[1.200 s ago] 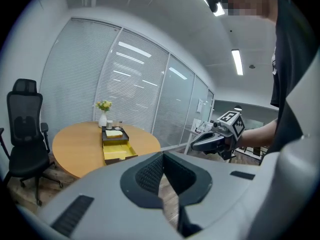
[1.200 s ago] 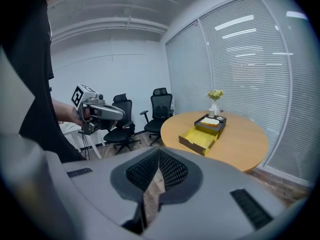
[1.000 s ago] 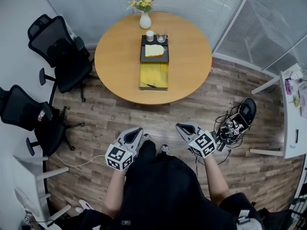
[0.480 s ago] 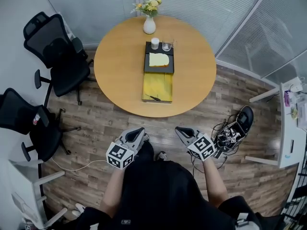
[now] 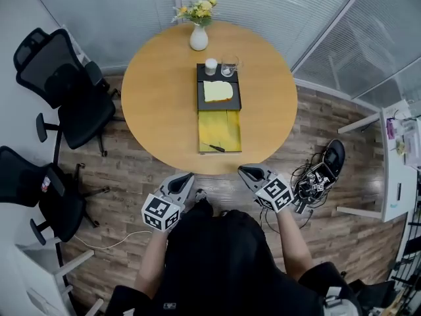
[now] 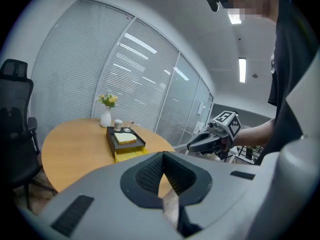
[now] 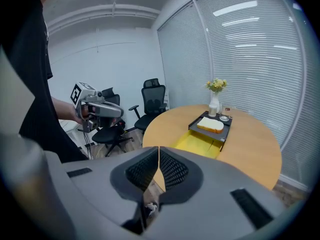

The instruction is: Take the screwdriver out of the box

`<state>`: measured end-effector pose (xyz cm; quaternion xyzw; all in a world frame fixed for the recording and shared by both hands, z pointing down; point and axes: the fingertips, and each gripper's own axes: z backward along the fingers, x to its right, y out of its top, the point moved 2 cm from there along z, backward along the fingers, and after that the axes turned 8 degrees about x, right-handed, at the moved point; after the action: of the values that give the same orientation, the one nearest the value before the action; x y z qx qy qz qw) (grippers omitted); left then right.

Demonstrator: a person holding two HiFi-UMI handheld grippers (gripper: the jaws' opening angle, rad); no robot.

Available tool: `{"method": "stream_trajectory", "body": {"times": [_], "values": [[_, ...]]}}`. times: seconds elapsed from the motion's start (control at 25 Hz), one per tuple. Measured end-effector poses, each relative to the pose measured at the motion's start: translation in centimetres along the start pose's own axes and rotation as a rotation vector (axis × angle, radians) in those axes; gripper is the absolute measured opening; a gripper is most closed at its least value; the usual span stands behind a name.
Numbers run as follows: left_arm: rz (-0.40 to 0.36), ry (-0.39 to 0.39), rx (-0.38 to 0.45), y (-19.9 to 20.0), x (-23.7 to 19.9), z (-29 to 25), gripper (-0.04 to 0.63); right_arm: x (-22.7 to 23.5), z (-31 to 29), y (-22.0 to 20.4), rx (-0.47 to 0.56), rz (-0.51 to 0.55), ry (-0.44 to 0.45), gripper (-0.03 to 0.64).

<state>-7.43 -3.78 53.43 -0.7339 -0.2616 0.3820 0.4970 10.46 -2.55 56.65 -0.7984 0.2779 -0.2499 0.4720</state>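
A yellow open box (image 5: 220, 128) lies on the round wooden table (image 5: 158, 97), pulled out from under a black tray (image 5: 200, 94) that carries a slice of bread (image 5: 218, 91). A dark screwdriver (image 5: 215, 147) rests at the near end of the box. Both grippers hover over the floor just short of the table's near edge. My left gripper (image 5: 185, 180) is shut with nothing in it, and my right gripper (image 5: 246, 172) is shut and empty too. In the right gripper view the box (image 7: 197, 143) lies ahead beyond the shut jaws.
A white vase of flowers (image 5: 198, 35), a white cup (image 5: 210, 66) and a glass (image 5: 228, 66) stand behind the tray. Two black office chairs (image 5: 62, 78) (image 5: 33, 183) are at the left. A tangle of cables (image 5: 319, 175) lies on the floor at the right, beside a white desk (image 5: 400, 157).
The person has stepped toward the table. Both grippers, still shut, now sit closer to its near edge and the box.
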Motion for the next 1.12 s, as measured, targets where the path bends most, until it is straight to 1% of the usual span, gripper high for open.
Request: {"method": "stream_trajectory", "body": {"times": [0.16, 0.28, 0.4, 0.52, 0.64, 0.8, 1.12], "values": [[0.0, -0.002, 0.002, 0.8, -2.1, 0.0, 0.005, 0.2, -1.8, 0.0, -0.04, 0.014, 0.004, 0.008], [0.007, 0.009, 0.01, 1.3, -3.3, 0.3, 0.005, 0.8, -3.0, 0.0, -0.085, 0.054, 0.005, 0.008], [0.017, 0.034, 0.021, 1.5, -4.1, 0.8, 0.005, 1.8, -4.2, 0.0, -0.111, 0.086, 0.016, 0.009], [0.031, 0.073, 0.023, 1.4, -4.9, 1.4, 0.005, 2.9, -5.6, 0.0, -0.14, 0.125, 0.045, 0.009], [0.048, 0.116, 0.027, 1.4, -5.4, 1.7, 0.005, 3.9, -7.2, -0.9, -0.208, 0.161, 0.096, 0.009], [0.069, 0.179, 0.033, 1.4, -5.8, 1.7, 0.005, 5.4, -9.3, -3.1, -0.321, 0.238, 0.184, 0.009], [0.103, 0.306, 0.041, 1.8, -5.8, -0.1, 0.005, 7.1, -12.8, -6.0, -0.446, 0.331, 0.368, 0.009]]}}
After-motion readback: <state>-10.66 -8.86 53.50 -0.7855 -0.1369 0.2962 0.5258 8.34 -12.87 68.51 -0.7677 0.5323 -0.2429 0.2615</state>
